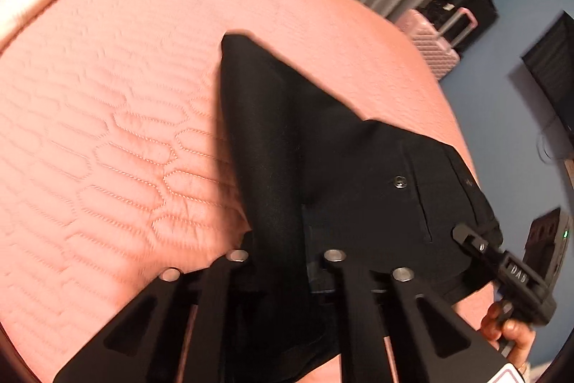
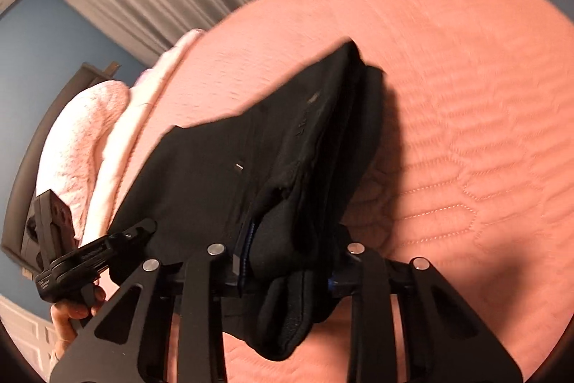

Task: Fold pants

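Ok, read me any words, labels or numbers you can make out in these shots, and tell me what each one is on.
"DAB": raised letters on the right gripper body, left wrist view; the last letter is uncertain.
Pale print on the left gripper body, right wrist view: too blurred to read.
Small pale marks on the black pants near the waistband: too small to read.
Nothing else carries text.

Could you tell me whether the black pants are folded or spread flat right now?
Partly folded: the black fabric pants are doubled into layers and lifted off the pink quilted bedspread.
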Action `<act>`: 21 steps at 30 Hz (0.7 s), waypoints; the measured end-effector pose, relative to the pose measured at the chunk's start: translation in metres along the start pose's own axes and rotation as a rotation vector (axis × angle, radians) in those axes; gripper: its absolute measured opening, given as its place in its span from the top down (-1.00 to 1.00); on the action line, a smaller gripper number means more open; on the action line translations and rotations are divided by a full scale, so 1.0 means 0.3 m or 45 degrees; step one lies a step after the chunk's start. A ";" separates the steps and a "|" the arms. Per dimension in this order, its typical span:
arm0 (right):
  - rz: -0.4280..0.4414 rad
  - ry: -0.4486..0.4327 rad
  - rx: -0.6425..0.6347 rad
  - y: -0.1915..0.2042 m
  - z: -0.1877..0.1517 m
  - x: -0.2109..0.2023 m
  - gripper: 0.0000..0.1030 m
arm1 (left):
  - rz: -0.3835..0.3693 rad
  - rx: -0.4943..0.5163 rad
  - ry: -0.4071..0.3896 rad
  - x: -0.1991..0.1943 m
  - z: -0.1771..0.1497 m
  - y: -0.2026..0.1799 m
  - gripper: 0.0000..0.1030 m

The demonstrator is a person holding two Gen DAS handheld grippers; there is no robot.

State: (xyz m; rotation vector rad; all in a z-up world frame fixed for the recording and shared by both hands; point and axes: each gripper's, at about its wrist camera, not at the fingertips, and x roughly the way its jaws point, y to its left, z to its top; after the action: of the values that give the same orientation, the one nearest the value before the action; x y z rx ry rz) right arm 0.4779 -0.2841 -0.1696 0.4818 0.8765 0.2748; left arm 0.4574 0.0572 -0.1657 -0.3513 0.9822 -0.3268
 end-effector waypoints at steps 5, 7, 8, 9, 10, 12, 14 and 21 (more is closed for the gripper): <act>0.008 0.011 -0.108 0.066 -0.130 -0.248 0.47 | -0.009 0.131 0.031 -0.209 -0.173 -0.090 0.87; 0.004 0.034 -0.110 0.053 -0.231 -0.343 0.47 | -0.025 0.141 0.055 -0.292 -0.311 -0.107 0.87; -0.003 0.051 -0.100 0.039 -0.312 -0.398 0.47 | -0.024 0.152 0.066 -0.322 -0.376 -0.112 0.86; -0.007 0.079 -0.081 0.020 -0.398 -0.436 0.46 | -0.023 0.148 0.071 -0.349 -0.456 -0.110 0.86; -0.015 0.104 -0.073 0.007 -0.463 -0.446 0.46 | -0.010 0.134 0.089 -0.359 -0.541 -0.103 0.85; -0.066 0.236 0.039 -0.101 -0.666 -0.401 0.19 | 0.049 0.115 0.161 -0.319 -0.659 -0.078 0.73; 0.009 0.153 0.144 -0.203 -0.765 -0.420 0.17 | 0.109 0.057 0.096 -0.295 -0.752 -0.022 0.22; -0.202 0.015 0.009 -0.121 -0.727 -0.664 0.02 | 0.434 0.093 -0.117 -0.585 -0.758 -0.011 0.22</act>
State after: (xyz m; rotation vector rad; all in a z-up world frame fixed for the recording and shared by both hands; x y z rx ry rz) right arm 0.1848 -0.3358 -0.1737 0.4151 0.9219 0.1290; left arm 0.1733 0.0962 -0.1489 -0.1270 0.9190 -0.0365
